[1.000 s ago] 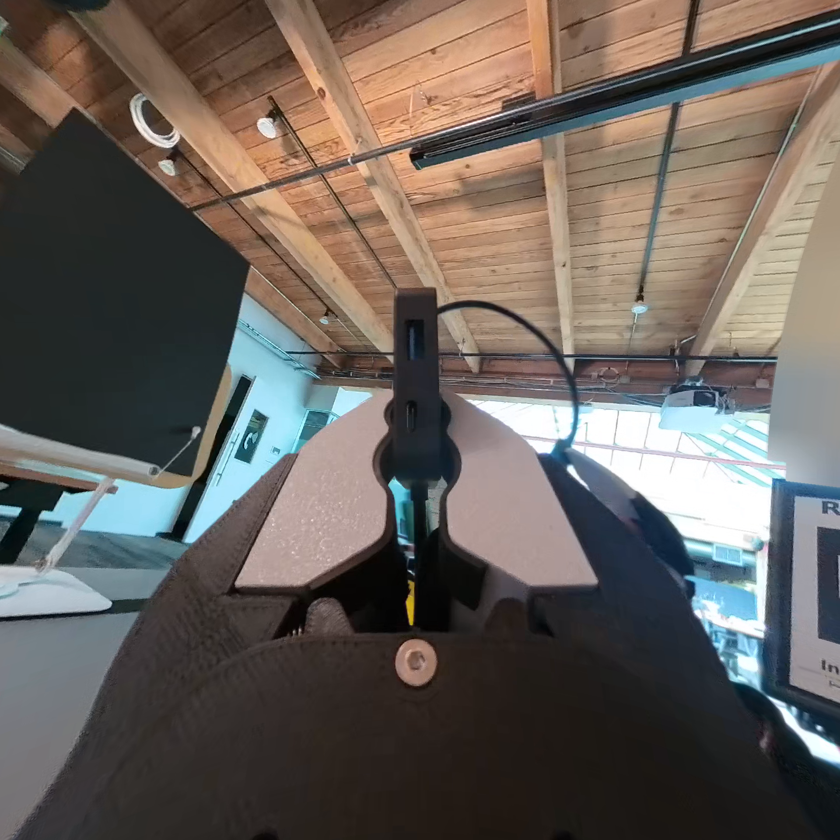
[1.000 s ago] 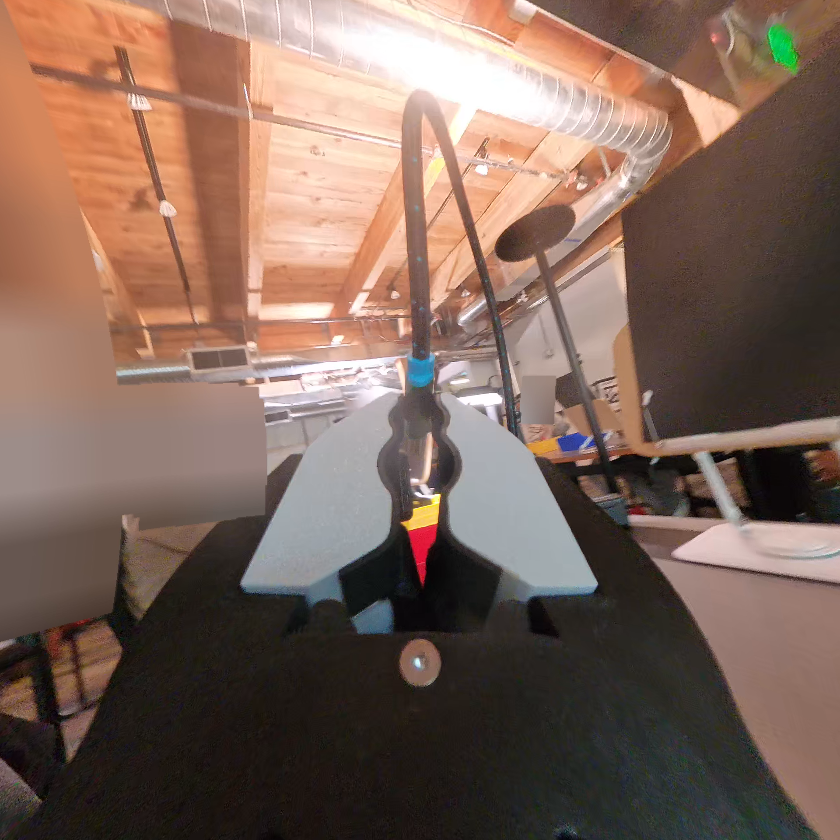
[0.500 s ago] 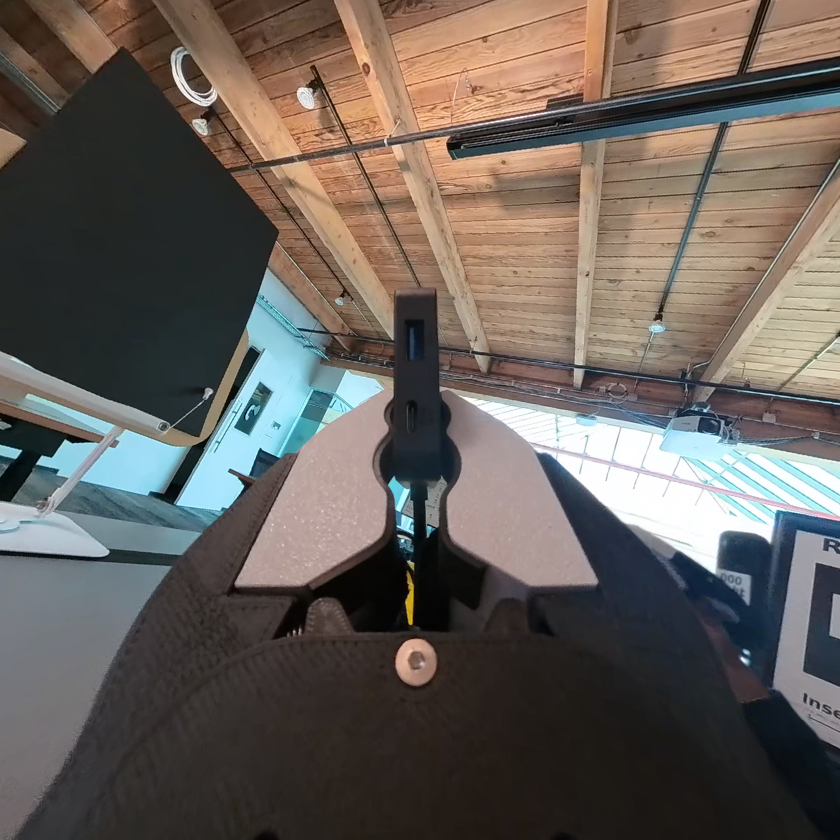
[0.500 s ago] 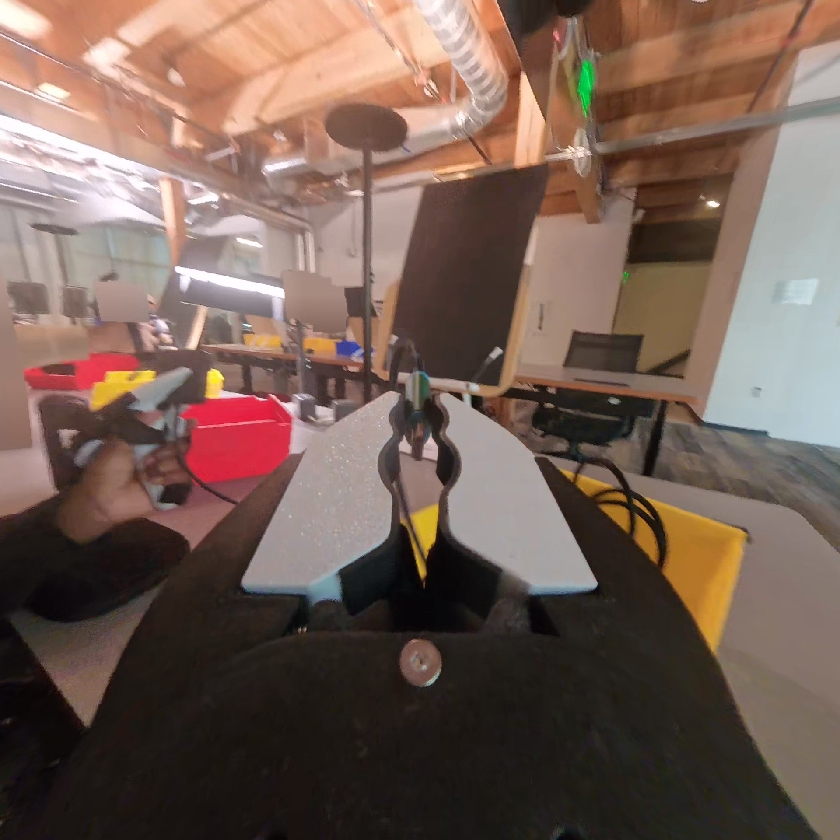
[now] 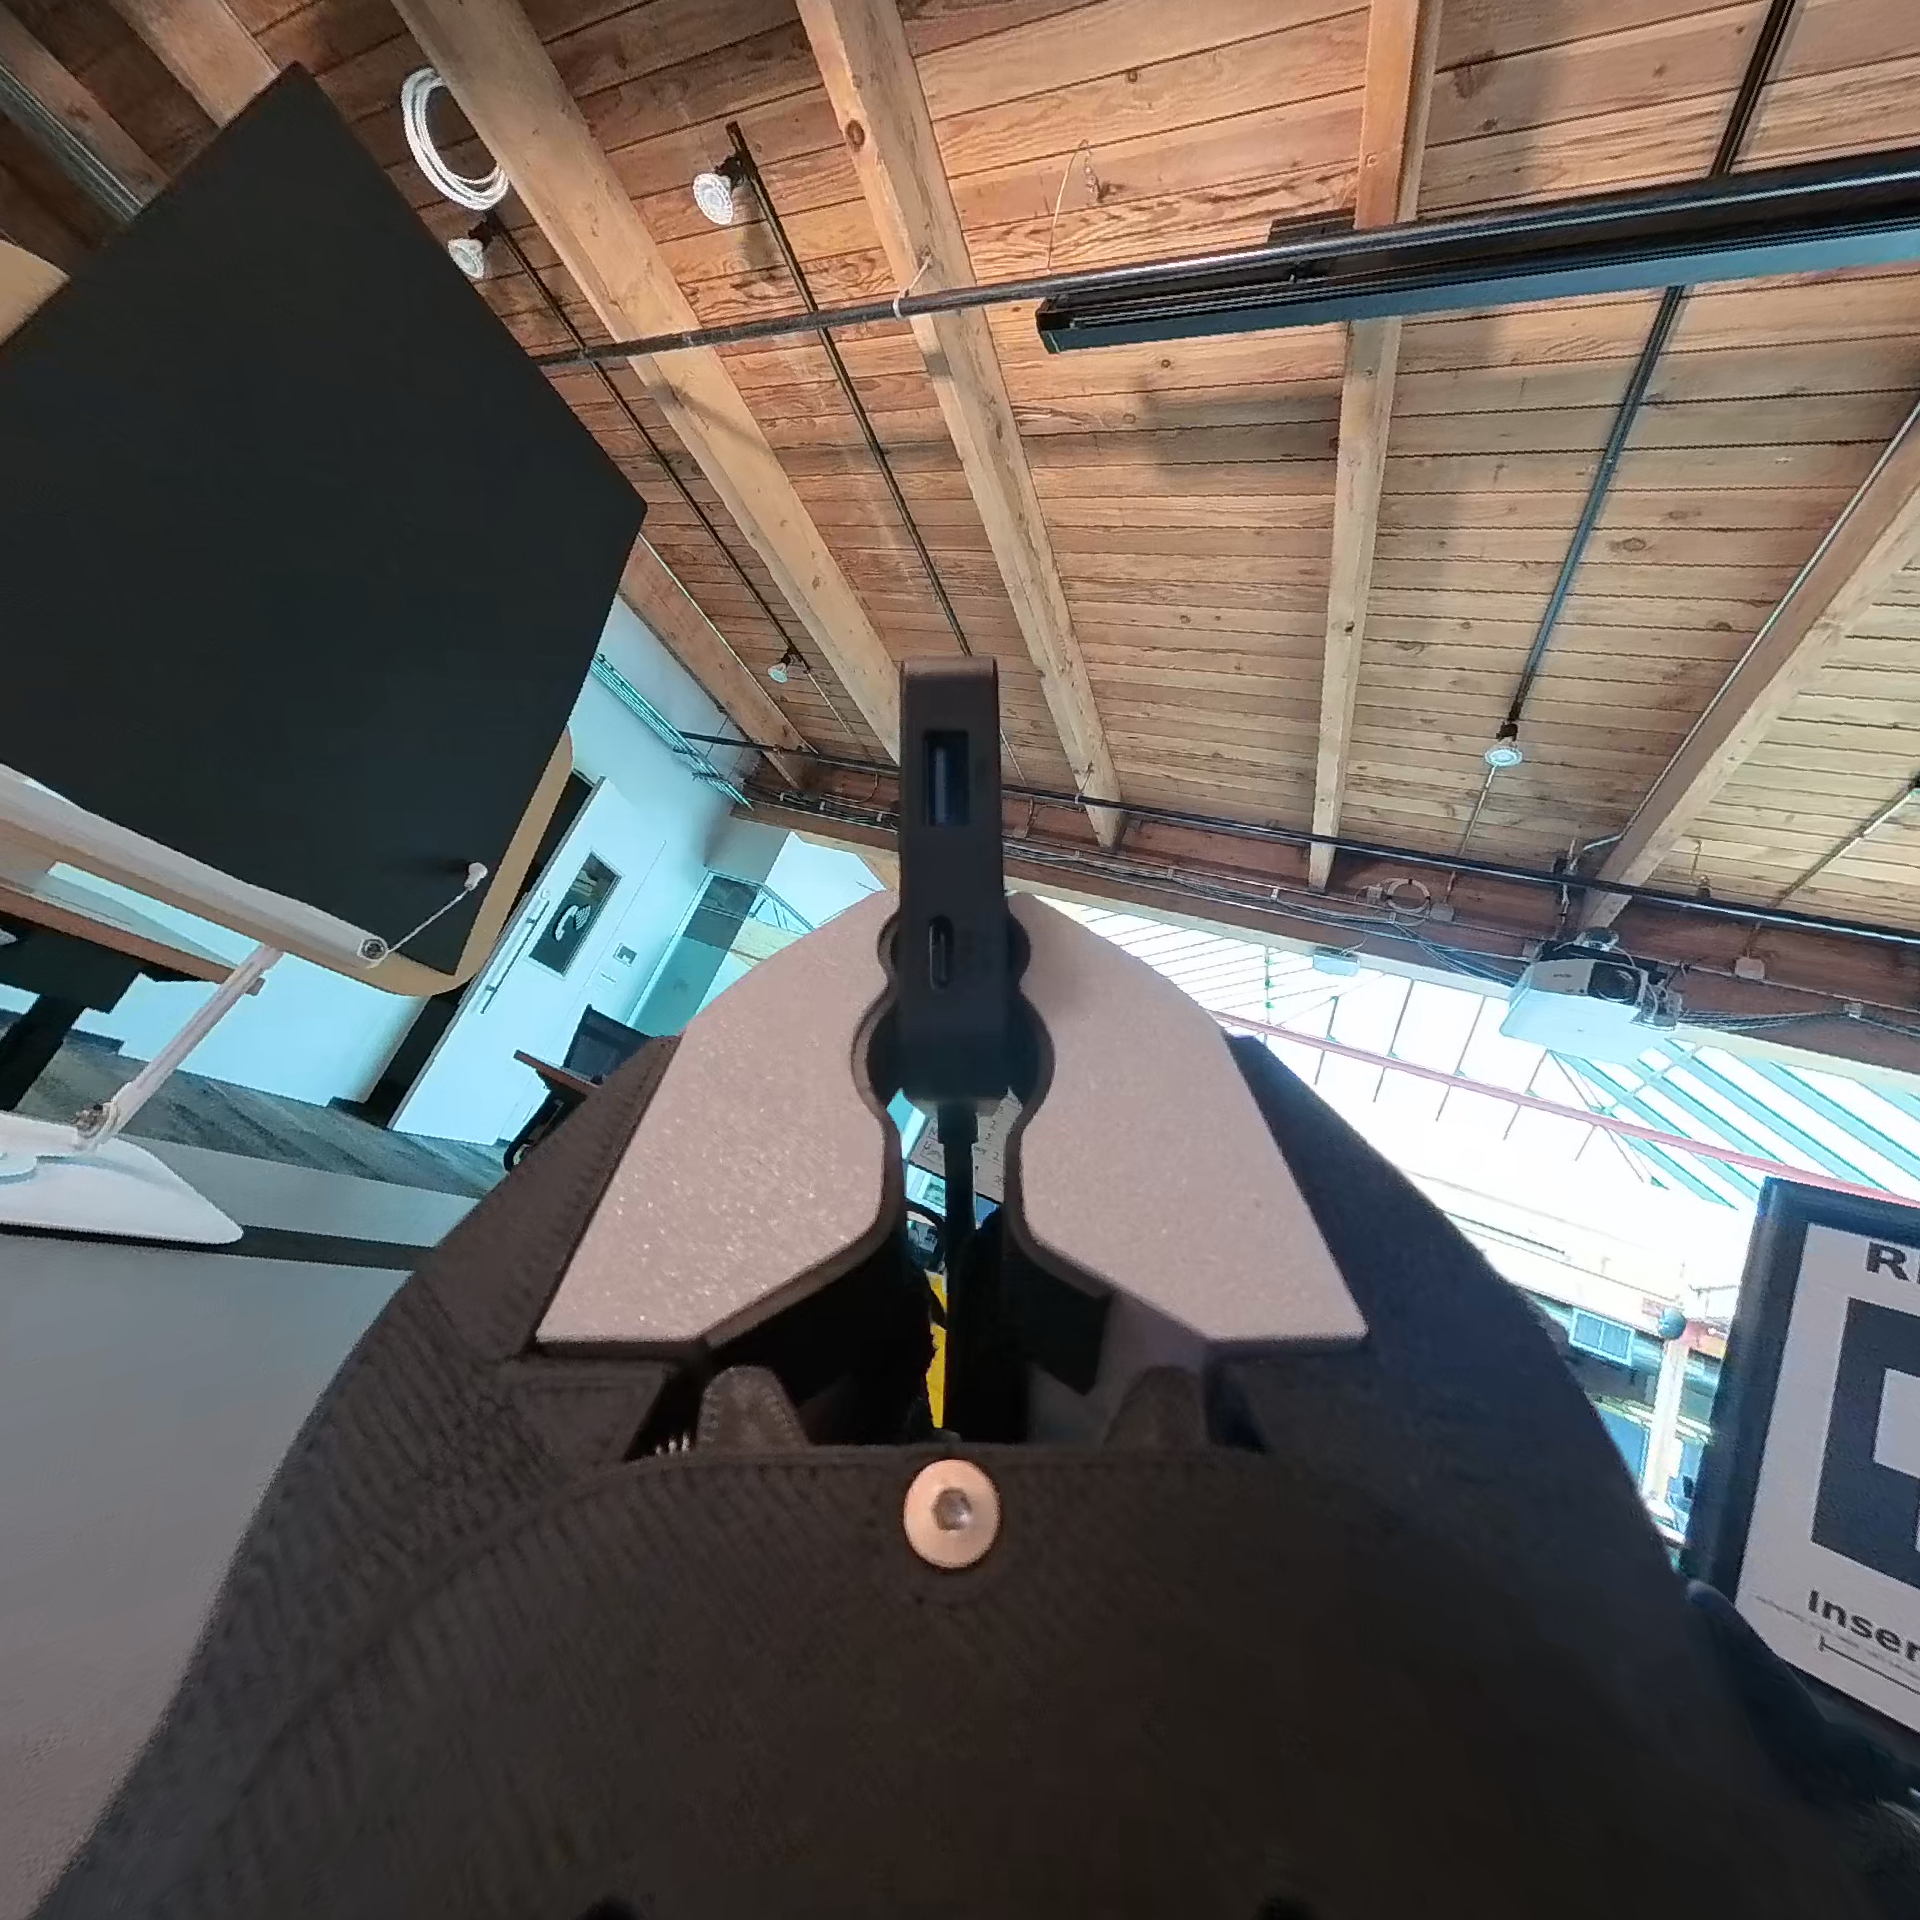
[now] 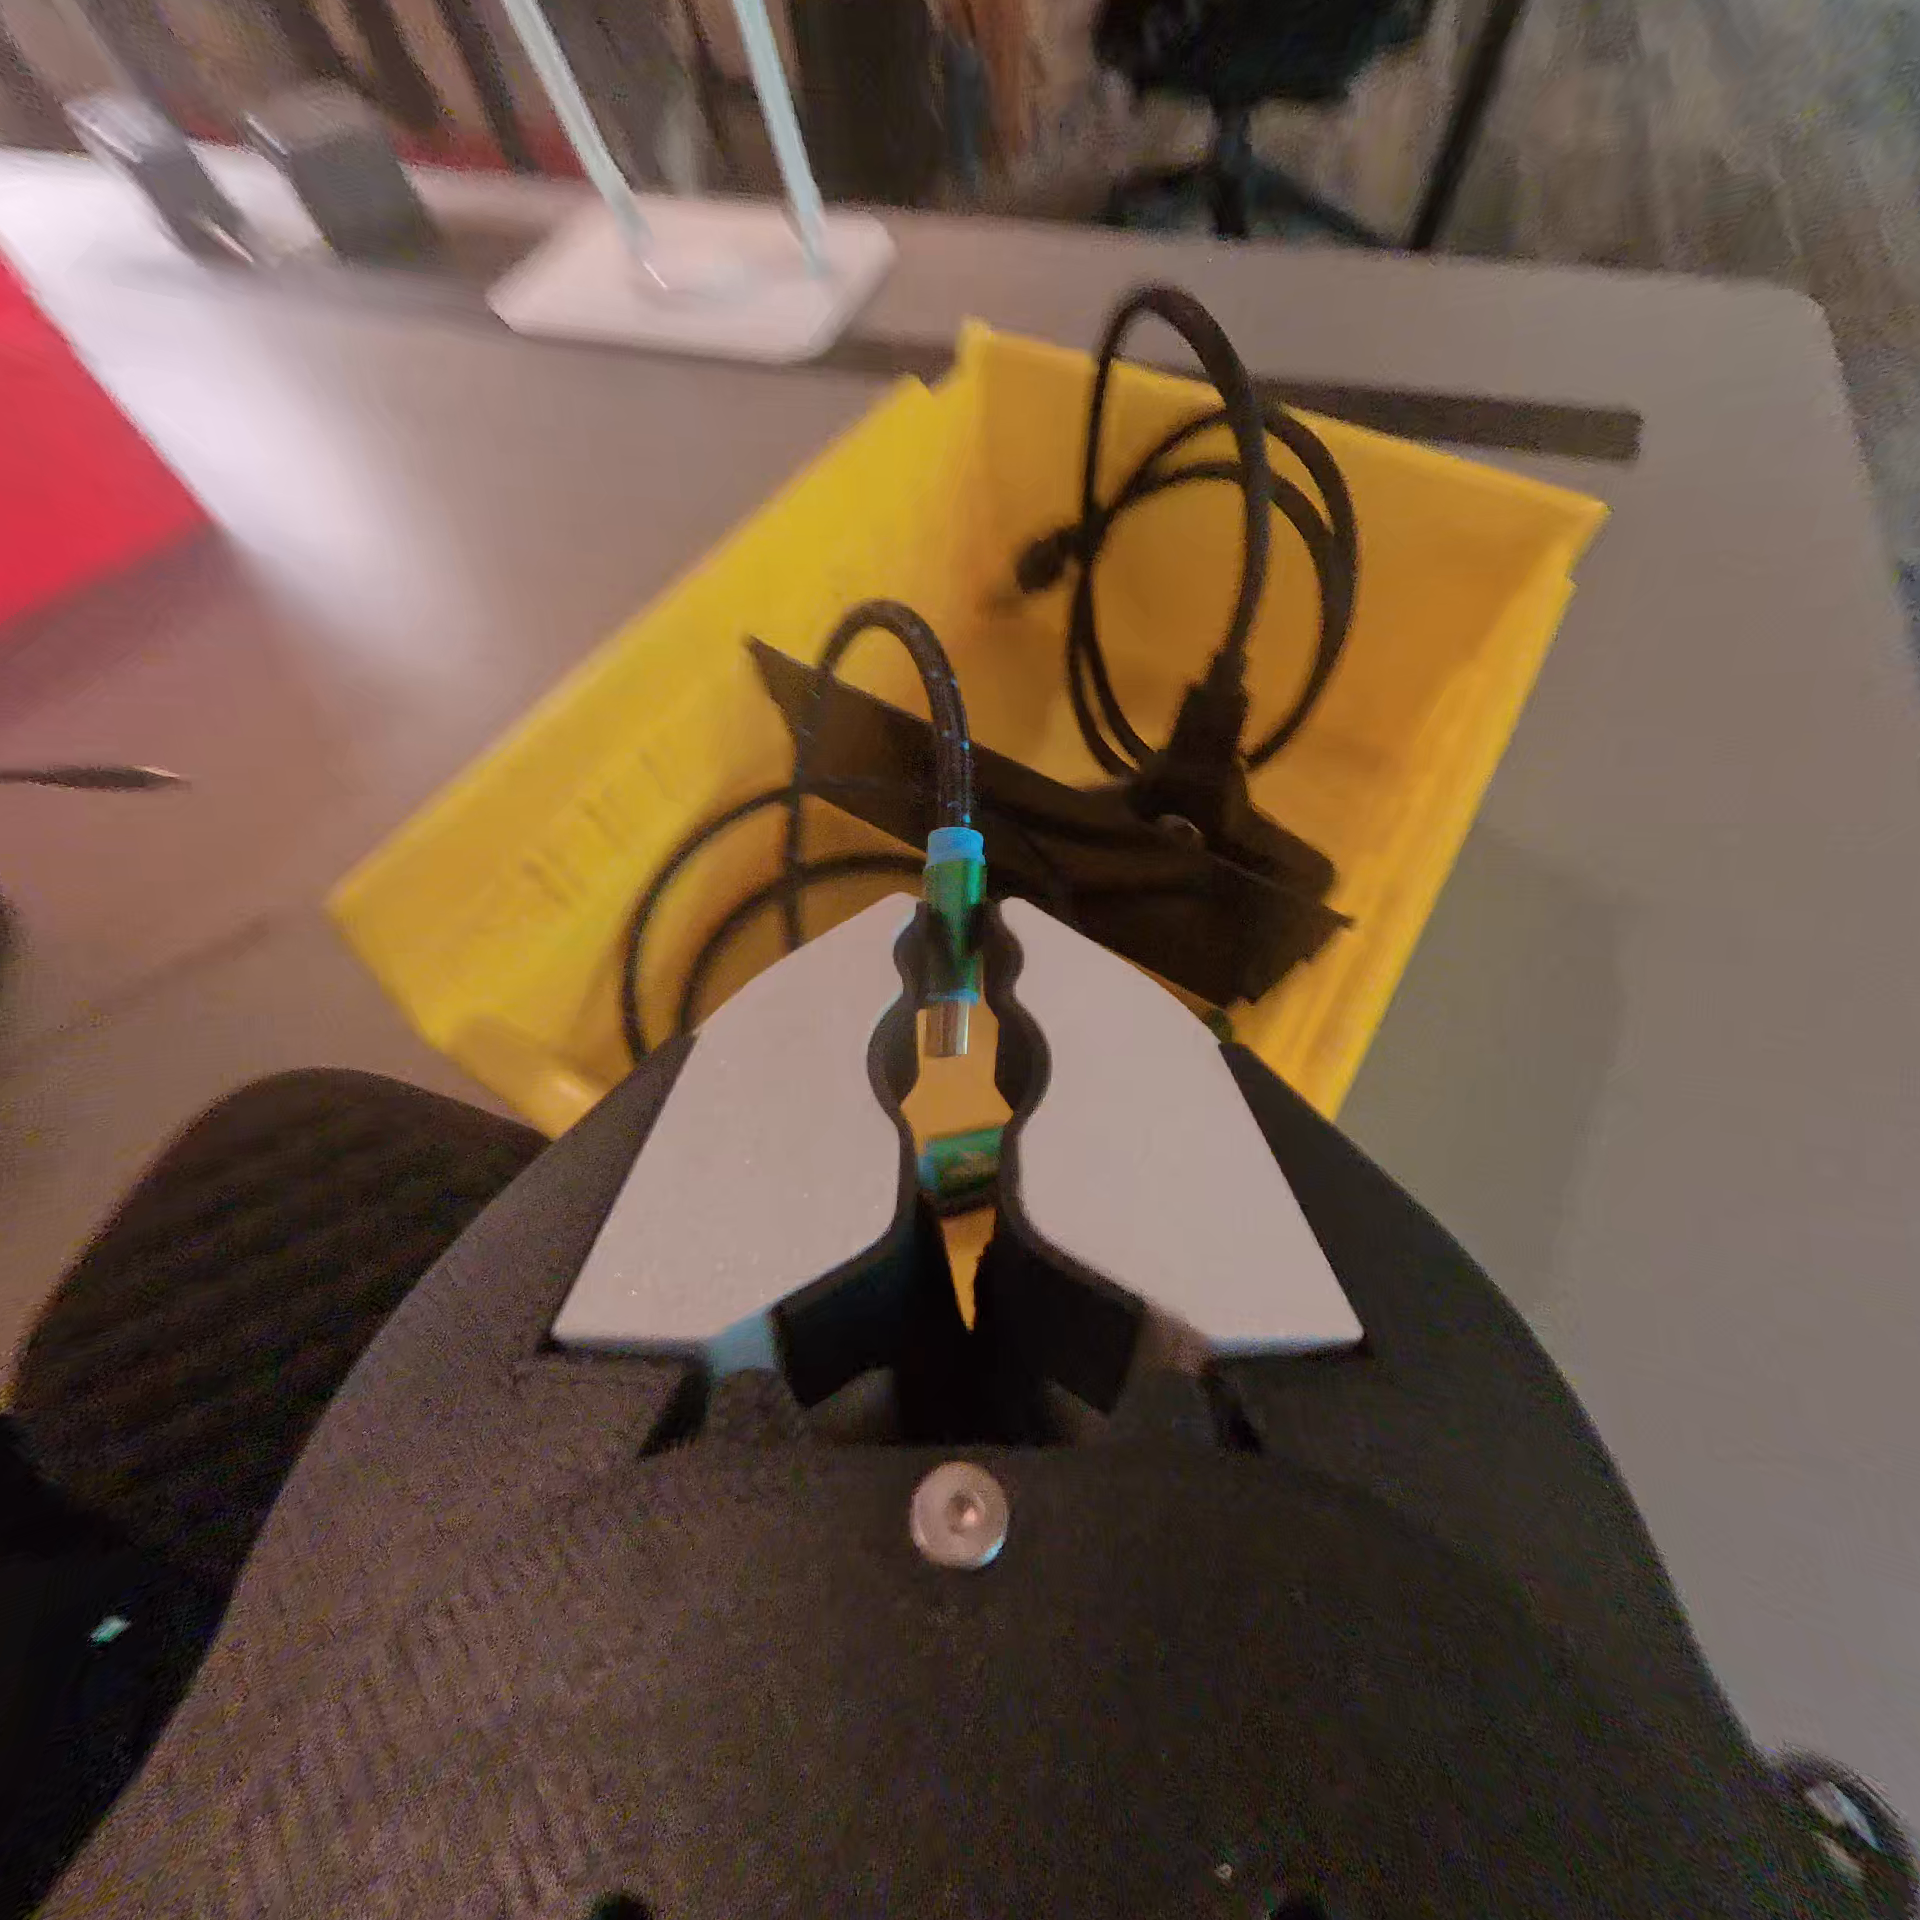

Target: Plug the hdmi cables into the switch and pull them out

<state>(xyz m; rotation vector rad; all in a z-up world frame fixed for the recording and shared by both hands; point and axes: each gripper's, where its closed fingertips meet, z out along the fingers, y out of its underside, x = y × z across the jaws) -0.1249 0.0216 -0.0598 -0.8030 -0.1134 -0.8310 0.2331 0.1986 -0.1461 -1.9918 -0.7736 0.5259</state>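
Left gripper [image 5: 951,997] clamps the upright switch [image 5: 948,831]; right gripper [image 6: 956,987] pinches a green-collared cable plug [image 6: 952,935] above the yellow bin [image 6: 1455,582]. Best lowered fully before release.

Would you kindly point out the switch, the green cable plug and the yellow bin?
switch [image 5: 951,873]: left wrist view, on its port edge.
green cable plug [image 6: 954,914]: right wrist view, on its green shell.
yellow bin [image 6: 1455,582]: right wrist view, on its far inner wall.

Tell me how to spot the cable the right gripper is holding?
Find the yellow bin on the grey table. Just above its near edge, the right gripper pinches one cable. Unlike the plain black cables in the bin, it has a green plug with a blue collar.
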